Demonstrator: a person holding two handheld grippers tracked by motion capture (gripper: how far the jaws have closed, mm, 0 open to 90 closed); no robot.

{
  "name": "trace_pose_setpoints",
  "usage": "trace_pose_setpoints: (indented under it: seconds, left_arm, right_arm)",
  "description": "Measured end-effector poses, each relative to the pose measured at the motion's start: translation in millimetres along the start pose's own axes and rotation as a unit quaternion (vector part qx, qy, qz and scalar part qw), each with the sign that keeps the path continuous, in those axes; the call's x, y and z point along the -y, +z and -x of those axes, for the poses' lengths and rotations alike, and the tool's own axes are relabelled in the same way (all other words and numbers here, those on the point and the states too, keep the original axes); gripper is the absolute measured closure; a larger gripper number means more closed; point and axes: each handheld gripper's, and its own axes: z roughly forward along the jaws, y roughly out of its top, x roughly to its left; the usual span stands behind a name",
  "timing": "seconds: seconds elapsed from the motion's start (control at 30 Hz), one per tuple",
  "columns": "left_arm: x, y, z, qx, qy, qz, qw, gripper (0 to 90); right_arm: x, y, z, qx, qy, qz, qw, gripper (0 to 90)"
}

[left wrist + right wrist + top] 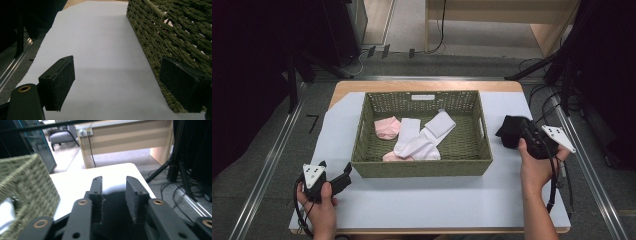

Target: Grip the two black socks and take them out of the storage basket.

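The right gripper point(518, 134) sits near the right edge of the white sheet point(422, 200) that covers the table, just beside the right wall of the woven basket point(422, 167). A black sock point(510, 129) lies on the sheet at this gripper's tip, between the basket's right wall and the sheet's right edge. In the right gripper view the two jaws stand a little apart with the dark fabric of the black sock point(113, 202) lying low between them; whether the pads point(132, 200) press on it cannot be told from the frames. The person's right hand point(537, 162) grasps the gripper body from below.

The left gripper point(346, 172) rests near the front left corner of the sheet, just outside the basket's front left corner. Its jaws are wide apart and hold nothing; in the left gripper view one pad point(61, 80) hangs above the bare sheet and the other stands against the basket's outer wall point(160, 45). The left hand point(319, 200) grips it from the front edge.

Inside the basket lie a pink sock point(387, 127) toward the left and white socks point(422, 137) across the middle
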Motion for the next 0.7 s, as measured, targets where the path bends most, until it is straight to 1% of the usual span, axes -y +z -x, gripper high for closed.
trace_pose_setpoints:
  seconds: [0.03,0.07,0.1,0.13,0.17,0.2,0.23,0.27,0.3,0.37,0.5,0.57,0.6,0.63,0.7]
  left_arm:
    - [0.0,0.0,0.0,0.000,0.000,0.000,1.0000,14.7]
    - [0.0,0.0,0.0,0.000,-0.001,0.000,1.0000,14.7]
    - [0.0,0.0,-0.1,0.000,-0.001,0.000,1.0000,14.7]
    - [0.0,0.0,-0.1,0.000,-0.001,0.000,1.0000,14.7]
    - [0.0,0.0,-0.1,0.000,-0.001,0.000,1.0000,14.7]
    - [0.0,0.0,-0.2,0.000,-0.001,0.000,1.0000,14.7]
    - [0.0,0.0,-0.2,0.000,-0.001,0.000,1.0000,14.7]
    - [0.0,0.0,-0.2,0.000,-0.001,0.001,1.0000,14.7]
    - [0.0,-0.1,-0.1,0.000,-0.001,0.001,1.0000,14.7]
    - [0.1,-0.1,0.0,0.000,0.000,0.001,1.0000,14.7]
    - [0.1,-0.2,0.1,0.000,0.000,0.001,1.0000,14.7]
    - [0.2,-0.4,0.2,-0.001,0.001,0.001,1.0000,14.7]
    - [0.2,-0.5,0.2,-0.001,0.001,0.001,1.0000,14.7]
    - [0.3,-0.6,0.4,0.000,0.001,0.003,1.0000,14.7]
    - [0.5,-1.1,0.2,-0.001,0.002,0.005,1.0000,14.7]
  right_arm:
    - [0.0,0.0,0.0,0.000,0.000,0.000,1.0000,63.9]
    - [-1.0,-0.9,0.5,-0.005,0.002,0.005,1.0000,59.7]
    - [-2.7,-3.3,1.0,-0.022,0.003,0.003,0.9998,52.2]
    - [-3.4,-5.1,0.9,-0.028,-0.002,0.003,0.9996,47.0]
    - [-3.4,-5.1,0.9,-0.028,-0.002,0.003,0.9996,47.0]
    - [-4.0,-7.2,0.5,-0.026,-0.001,0.004,0.9996,40.1]
    - [-4.7,-9.5,0.3,-0.024,-0.007,0.008,0.9997,33.9]
    - [-5.4,-12.0,0.8,-0.027,-0.012,0.015,0.9995,29.9]
    - [-6.1,-14.1,1.3,-0.030,-0.010,0.018,0.9993,27.1]
    - [-8.4,-20.8,4.3,-0.046,-0.003,0.023,0.9987,23.8]
    - [-9.6,-33.7,11.1,-0.059,-0.005,0.021,0.9980,18.5]
    - [-8.1,-41.9,17.6,-0.061,-0.006,0.021,0.9979,17.3]
    - [-5.8,-48.2,23.3,-0.063,-0.004,0.021,0.9978,15.5]
    - [-5.8,-48.2,23.3,-0.063,-0.004,0.021,0.9978,15.5]
    - [-1.9,-56.2,32.5,-0.074,0.001,0.022,0.9970,15.0]
